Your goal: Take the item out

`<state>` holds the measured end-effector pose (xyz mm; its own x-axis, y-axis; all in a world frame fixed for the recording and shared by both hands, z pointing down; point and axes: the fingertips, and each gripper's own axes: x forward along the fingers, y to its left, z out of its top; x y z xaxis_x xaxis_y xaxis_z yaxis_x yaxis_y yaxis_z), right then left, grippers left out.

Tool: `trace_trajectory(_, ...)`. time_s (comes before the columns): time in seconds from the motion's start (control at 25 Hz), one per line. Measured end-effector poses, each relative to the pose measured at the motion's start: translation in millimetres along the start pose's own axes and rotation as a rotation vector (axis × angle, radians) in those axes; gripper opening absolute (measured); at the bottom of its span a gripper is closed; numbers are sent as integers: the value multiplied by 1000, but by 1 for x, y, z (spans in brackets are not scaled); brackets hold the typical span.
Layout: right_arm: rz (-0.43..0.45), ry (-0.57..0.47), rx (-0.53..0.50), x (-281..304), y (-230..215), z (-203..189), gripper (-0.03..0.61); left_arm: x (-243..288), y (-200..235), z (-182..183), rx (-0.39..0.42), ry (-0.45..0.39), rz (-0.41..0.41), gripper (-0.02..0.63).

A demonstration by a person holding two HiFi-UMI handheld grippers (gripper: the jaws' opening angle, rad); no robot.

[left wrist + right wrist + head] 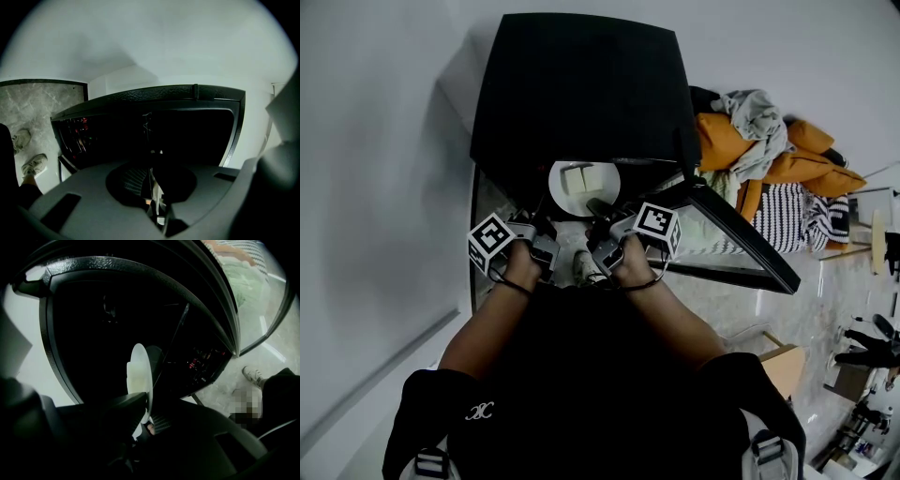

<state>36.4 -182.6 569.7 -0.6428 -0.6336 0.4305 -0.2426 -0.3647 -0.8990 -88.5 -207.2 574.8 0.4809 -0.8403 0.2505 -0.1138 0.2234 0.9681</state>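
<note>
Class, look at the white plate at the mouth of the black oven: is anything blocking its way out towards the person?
Nothing visible does. The right gripper is clamped on the rim of the plate, the oven door hangs open off to the right, and the path back towards the person looks free.

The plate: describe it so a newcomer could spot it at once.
Find the big black appliance with its door swung open. At its mouth is the plate: round, white, carrying pale square pieces, the only bright thing against the dark cavity, its rim pinched by the right gripper.
</note>
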Motion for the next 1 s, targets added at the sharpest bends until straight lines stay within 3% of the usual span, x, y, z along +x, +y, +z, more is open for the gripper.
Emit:
trace_trajectory(0.28,44,5,-92,-7,14,-1,25,2,-4,8,13,-4,0,46)
trace_trajectory(0.56,116,23,-132,-50,22,-1,23,0,-6,-18,37,-23,-7,46)
trace_trajectory(1.0,120,-18,-144,-56,35,-1,23,25,-14,22,68,-28,-17,46)
